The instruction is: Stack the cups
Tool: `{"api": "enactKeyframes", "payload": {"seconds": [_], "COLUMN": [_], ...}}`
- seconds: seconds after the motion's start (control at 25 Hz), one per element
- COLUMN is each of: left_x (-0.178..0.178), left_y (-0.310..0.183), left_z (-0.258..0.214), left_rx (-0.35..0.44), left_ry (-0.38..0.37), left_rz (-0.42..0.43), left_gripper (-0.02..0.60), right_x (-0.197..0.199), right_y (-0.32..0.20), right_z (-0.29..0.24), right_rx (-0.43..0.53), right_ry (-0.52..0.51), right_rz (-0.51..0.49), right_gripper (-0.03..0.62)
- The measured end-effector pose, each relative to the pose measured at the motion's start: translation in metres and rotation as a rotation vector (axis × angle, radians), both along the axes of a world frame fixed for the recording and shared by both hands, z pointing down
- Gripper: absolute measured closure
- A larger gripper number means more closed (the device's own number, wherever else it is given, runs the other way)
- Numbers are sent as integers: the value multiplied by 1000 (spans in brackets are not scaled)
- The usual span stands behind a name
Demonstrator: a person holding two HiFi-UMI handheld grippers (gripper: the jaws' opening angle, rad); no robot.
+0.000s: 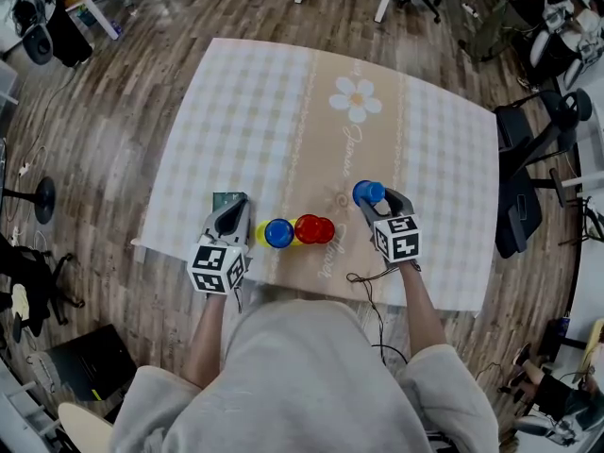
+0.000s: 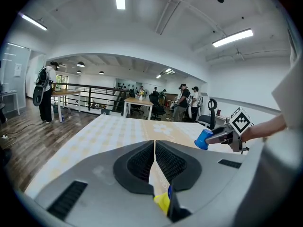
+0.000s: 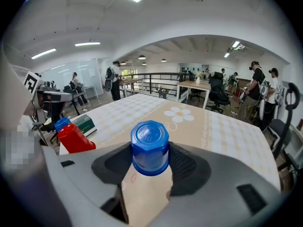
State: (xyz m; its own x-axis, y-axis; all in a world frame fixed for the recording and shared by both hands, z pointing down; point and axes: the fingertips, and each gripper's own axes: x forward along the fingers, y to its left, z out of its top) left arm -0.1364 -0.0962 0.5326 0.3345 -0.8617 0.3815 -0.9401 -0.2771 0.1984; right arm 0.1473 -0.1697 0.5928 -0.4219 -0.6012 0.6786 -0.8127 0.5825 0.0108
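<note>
My right gripper (image 1: 373, 199) is shut on a blue cup (image 1: 367, 192), bottom up, held just above the checked tablecloth (image 1: 283, 111); in the right gripper view that cup (image 3: 150, 148) sits between the jaws. A yellow cup (image 1: 261, 233), a second blue cup (image 1: 278, 233) and a red cup (image 1: 314, 228) stand in a close row near the table's front edge. The red cup (image 3: 75, 138) is upside down. My left gripper (image 1: 234, 208) is just left of the yellow cup, its jaws (image 2: 155, 148) shut together with nothing seen between them. A bit of yellow cup (image 2: 163, 202) shows below them.
A dark green box (image 1: 225, 201) lies under the left gripper's tips. The tablecloth has a daisy print (image 1: 356, 98) at the far middle. Black office chairs (image 1: 528, 177) stand off the table's right side. Wooden floor surrounds the table.
</note>
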Motion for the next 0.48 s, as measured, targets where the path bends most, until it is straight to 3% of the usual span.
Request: {"api": "enactKeyframes", "payload": {"seconds": [0.48], "left_x": [4], "left_y": [18], "left_z": [-4], "left_rx": [17], "left_ry": [4], "left_rz": [-4], "left_gripper": [561], "right_x": [-33], "right_y": [40], "right_z": [-27], "right_rx": [19], "right_ry": [-38], "right_rz": [-102], "right_gripper": [360]}}
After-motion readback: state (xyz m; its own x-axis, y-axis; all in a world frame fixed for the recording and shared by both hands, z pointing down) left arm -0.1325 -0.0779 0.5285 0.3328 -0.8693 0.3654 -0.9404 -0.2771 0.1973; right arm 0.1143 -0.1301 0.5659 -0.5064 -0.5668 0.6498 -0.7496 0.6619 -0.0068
